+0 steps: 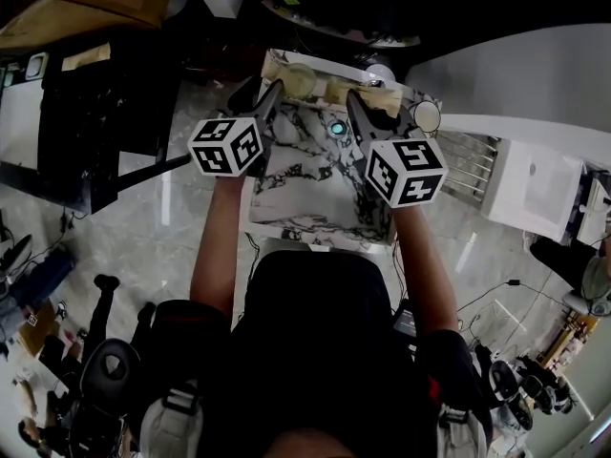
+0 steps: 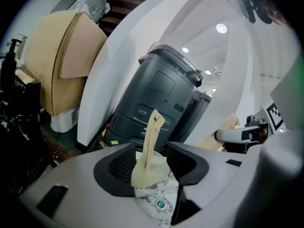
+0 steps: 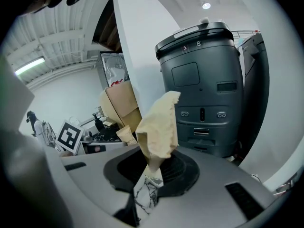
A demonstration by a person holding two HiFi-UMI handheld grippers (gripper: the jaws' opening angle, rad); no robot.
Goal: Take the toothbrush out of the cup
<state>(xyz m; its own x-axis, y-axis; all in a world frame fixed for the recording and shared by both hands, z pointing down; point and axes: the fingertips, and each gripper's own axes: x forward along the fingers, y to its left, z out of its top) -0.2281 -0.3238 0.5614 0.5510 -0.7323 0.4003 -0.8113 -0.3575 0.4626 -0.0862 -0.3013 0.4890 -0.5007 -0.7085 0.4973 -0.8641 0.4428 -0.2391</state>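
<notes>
Matt paper-wrapped toothbrush [image 2: 152,139], smooth marbled tabletop [image 1: 305,187]

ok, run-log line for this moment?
left gripper: open around cup | toothbrush: paper-wrapped, standing in cup, not gripped | right gripper: shut on paper packet

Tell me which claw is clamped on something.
The right claw: its jaws pinch a tan paper wrapper. The left claw stands open around the cup.

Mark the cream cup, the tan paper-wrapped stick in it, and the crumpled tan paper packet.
cream cup [image 2: 148,174], left gripper view, wall
tan paper-wrapped stick [image 2: 151,137], left gripper view, mid-shaft
crumpled tan paper packet [image 3: 159,127], right gripper view, centre
</notes>
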